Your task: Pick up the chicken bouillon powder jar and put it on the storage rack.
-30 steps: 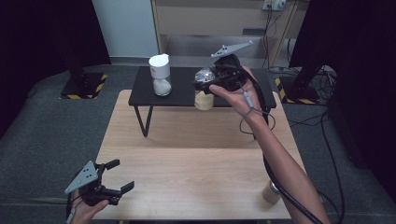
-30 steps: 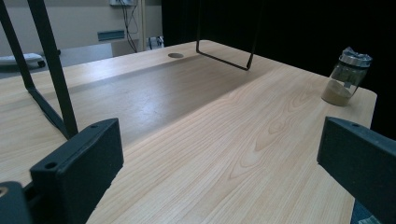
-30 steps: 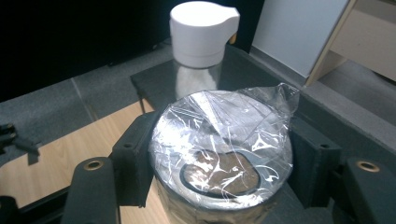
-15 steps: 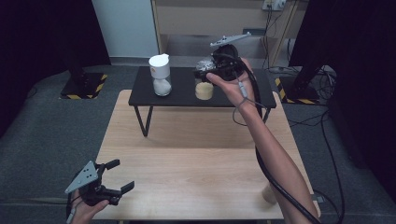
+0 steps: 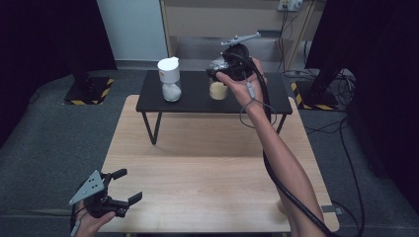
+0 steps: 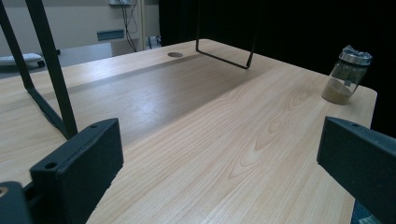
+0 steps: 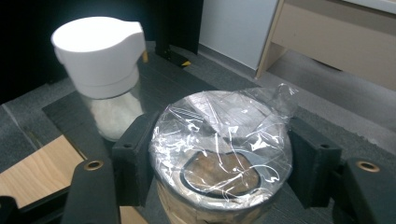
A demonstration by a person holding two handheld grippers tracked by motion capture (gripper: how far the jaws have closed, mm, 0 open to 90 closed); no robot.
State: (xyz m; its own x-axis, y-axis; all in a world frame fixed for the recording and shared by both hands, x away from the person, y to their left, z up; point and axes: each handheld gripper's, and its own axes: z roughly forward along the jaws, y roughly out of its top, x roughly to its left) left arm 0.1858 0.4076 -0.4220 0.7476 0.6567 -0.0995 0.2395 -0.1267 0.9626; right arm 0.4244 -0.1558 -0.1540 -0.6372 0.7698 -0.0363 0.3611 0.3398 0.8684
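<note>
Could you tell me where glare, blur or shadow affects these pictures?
Right gripper view: glare on the plastic wrap over the jar, and the white-lidded jar is slightly soft. Left gripper view: the black stand casts a broad shadow on the wooden table. High view: dark surroundings.

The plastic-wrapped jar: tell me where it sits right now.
In the high view, the plastic-wrapped jar is on the black raised shelf, clamped in the right gripper, right of the white-capped jar.
</note>
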